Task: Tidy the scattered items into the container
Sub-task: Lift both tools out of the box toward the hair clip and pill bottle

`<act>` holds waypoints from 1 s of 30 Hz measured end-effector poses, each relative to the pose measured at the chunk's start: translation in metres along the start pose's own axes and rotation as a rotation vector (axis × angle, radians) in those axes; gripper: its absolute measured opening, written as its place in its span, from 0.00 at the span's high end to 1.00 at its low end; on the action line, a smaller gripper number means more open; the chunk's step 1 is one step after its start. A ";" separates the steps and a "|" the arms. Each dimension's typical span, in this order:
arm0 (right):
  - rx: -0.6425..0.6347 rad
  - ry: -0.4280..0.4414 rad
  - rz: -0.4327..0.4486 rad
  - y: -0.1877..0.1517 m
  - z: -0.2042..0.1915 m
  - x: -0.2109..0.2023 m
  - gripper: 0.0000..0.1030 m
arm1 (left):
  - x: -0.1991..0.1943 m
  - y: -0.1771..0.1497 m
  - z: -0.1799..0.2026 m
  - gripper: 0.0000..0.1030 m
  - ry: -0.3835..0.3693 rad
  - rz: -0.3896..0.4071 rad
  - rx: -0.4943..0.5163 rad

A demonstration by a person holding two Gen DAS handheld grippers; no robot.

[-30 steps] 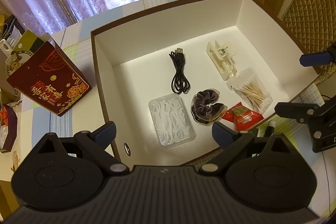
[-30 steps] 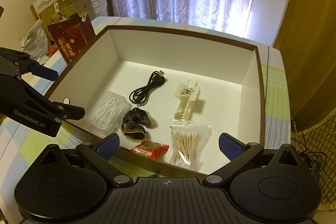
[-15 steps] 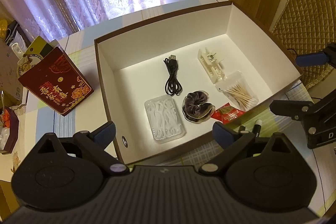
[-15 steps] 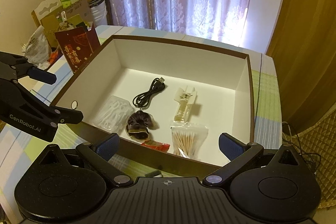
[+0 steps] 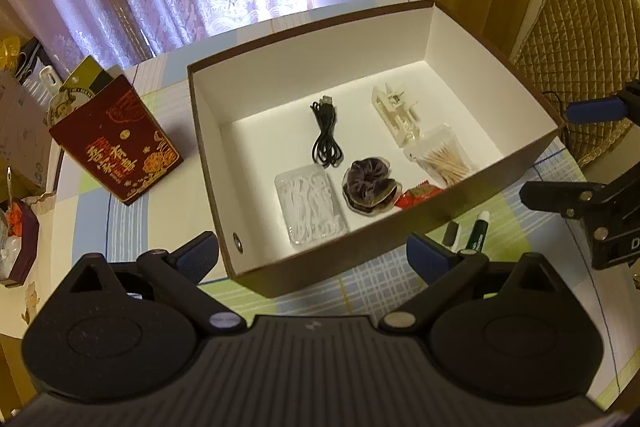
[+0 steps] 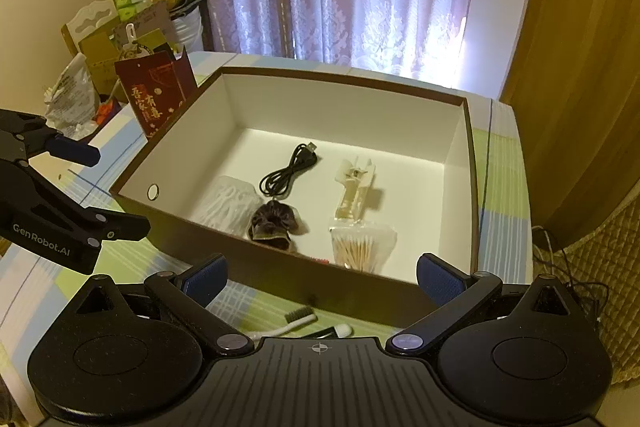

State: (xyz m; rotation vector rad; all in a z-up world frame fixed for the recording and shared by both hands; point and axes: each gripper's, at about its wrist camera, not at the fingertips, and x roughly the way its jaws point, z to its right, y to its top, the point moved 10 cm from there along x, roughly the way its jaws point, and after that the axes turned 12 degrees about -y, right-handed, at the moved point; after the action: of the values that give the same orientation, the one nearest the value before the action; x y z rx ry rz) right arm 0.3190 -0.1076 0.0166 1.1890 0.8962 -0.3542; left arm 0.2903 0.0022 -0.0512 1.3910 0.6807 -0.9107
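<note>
Both hand-held grippers (image 5: 312,253) (image 6: 320,277) pulled back from box (image 5: 400,235).

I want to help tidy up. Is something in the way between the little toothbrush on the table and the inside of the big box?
Yes. The box's near wall stands between the toothbrush and the inside, so it must be lifted over the rim. Above the toothbrush nothing blocks the open right gripper.

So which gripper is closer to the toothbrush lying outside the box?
Right. The right gripper hovers open almost directly above the toothbrush; the left gripper is off to the side, by the box corner.
</note>
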 end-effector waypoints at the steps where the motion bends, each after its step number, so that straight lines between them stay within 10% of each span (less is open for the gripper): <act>1: 0.004 -0.001 -0.002 -0.002 0.000 0.000 0.00 | 0.000 -0.002 0.000 0.04 0.002 -0.001 -0.002; 30: 0.132 0.014 -0.131 -0.102 -0.027 0.000 0.00 | 0.006 -0.100 0.005 0.04 -0.027 -0.068 -0.104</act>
State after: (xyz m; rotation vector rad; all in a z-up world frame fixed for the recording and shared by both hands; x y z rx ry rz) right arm 0.2397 -0.1207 -0.0517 1.2580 0.9770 -0.5177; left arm 0.2077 0.0015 -0.1081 1.2675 0.7489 -0.9328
